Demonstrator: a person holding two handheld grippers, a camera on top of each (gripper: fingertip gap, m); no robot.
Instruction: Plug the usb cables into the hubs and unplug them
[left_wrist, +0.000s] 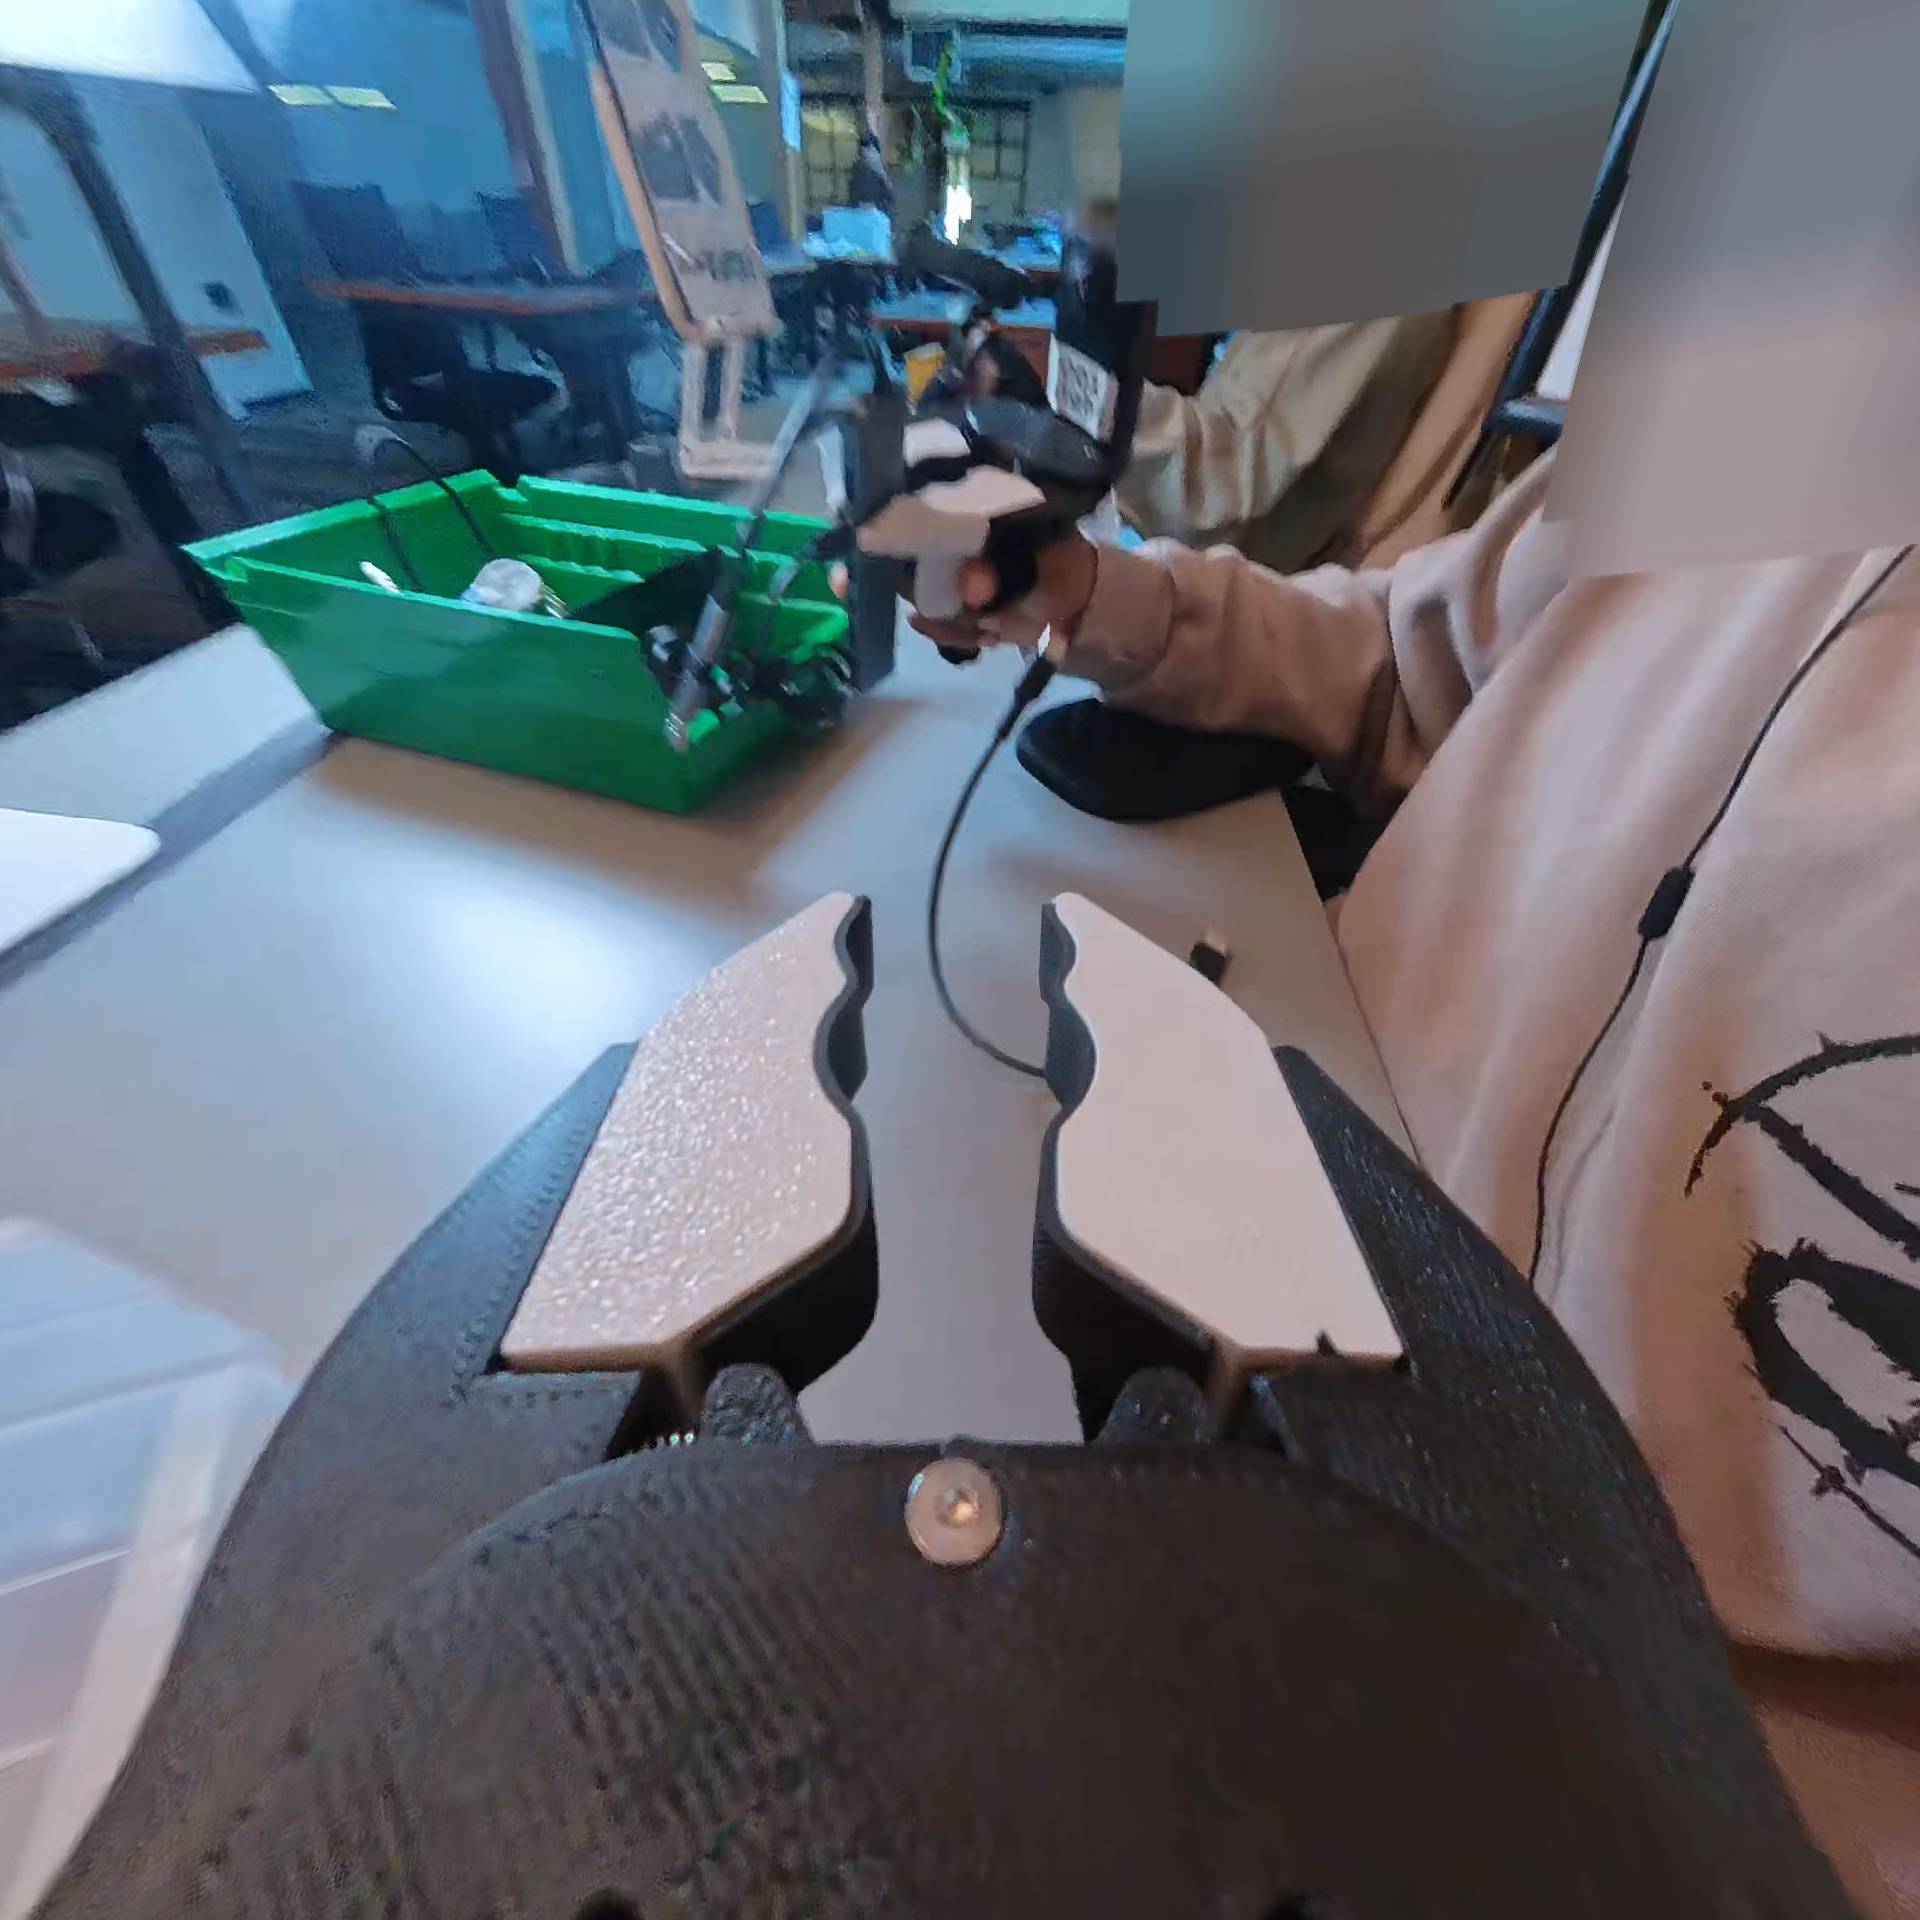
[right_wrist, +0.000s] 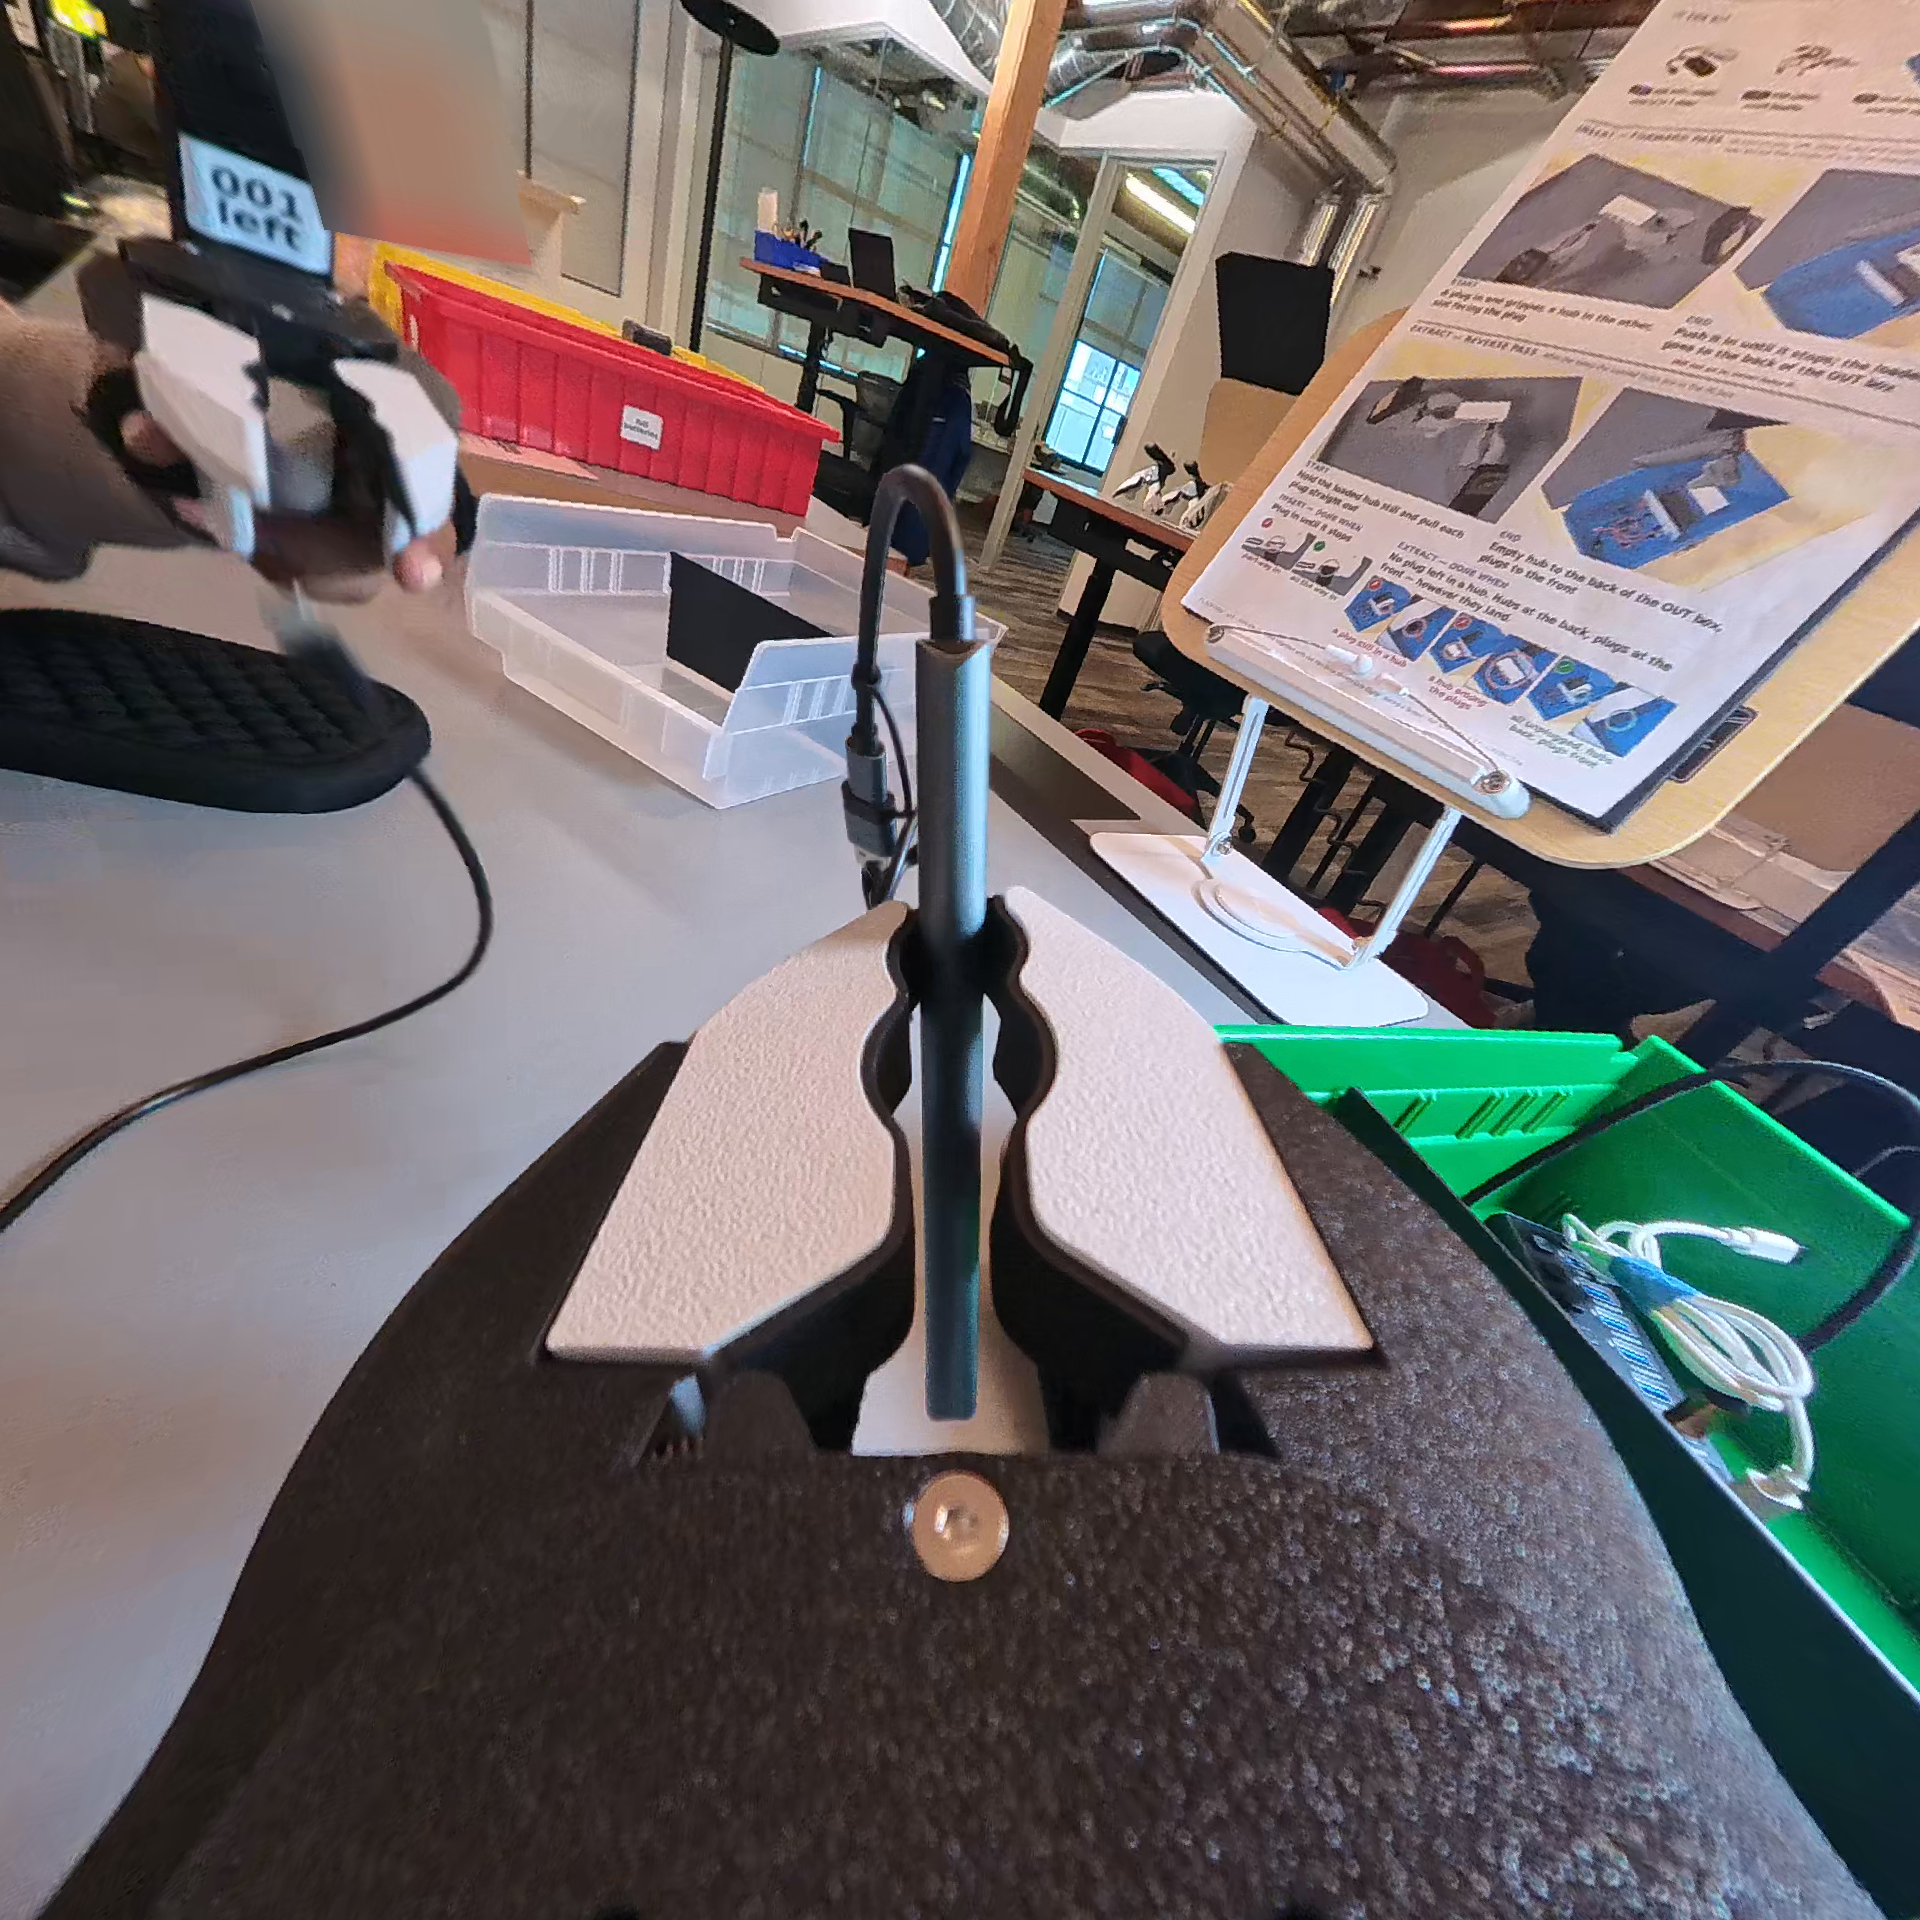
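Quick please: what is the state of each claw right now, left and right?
Left claw: open, nothing between its fingers.
Right claw: closed on the grey USB hub, held upright with its cable looping over the top.

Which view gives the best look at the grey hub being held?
The right wrist view: the hub stands upright, close up, clamped in the right claw, its cable looping off the top. The left wrist view shows it only far off and blurred, over the green bin.
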